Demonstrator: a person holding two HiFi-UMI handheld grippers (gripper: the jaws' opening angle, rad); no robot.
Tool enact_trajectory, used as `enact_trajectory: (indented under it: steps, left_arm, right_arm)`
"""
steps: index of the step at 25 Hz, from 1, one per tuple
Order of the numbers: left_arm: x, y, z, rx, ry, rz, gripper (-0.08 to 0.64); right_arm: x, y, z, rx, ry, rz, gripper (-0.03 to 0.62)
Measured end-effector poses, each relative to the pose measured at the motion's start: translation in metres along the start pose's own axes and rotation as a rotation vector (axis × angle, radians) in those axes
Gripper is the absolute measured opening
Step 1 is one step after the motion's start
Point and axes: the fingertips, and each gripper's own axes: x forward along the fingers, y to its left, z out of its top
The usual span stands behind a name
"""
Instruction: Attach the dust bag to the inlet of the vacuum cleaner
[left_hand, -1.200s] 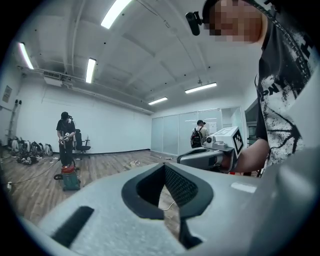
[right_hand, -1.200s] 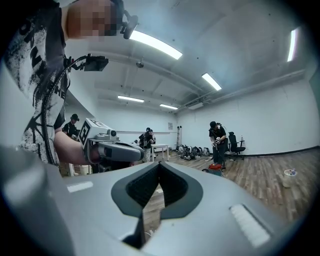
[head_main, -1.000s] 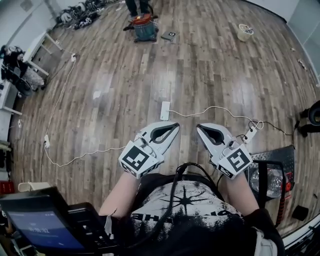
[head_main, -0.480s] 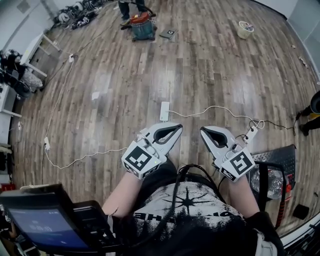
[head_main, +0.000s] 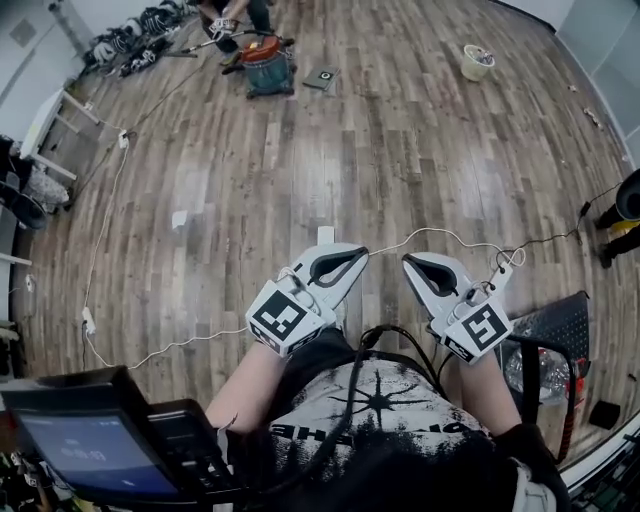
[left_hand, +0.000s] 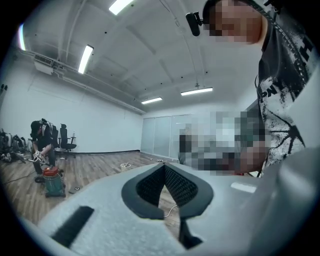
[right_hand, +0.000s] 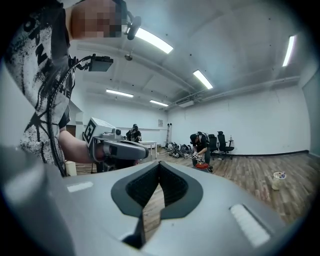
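Grey hand-held grippers (head_main: 360, 251) (head_main: 406, 261), two, one vacuum cleaner (head_main: 268, 70)

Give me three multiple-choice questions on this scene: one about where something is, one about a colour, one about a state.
1. Where is the vacuum cleaner in the head view?
A. far across the floor, upper left
B. between the grippers
C. on a table
2. What colour is its drum?
A. yellow
B. teal
C. white
3. How are the left gripper and right gripper?
A. both open
B. both shut, empty
C. both shut on a bag
Answers: 1 A, it stands far up the wooden floor; 2 B, the drum shows teal; 3 B, each gripper view shows jaws together, nothing between.
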Motion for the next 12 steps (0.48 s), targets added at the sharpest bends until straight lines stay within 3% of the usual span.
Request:
enact_trajectory:
  steps: [12]
  left_arm:
    - [0.014,0.129,0.018,0.039,-0.001,-0.073,-0.002]
  right_arm:
    - [0.114,-0.066,0.025,-0.021,-0.011,-0.073,0.003]
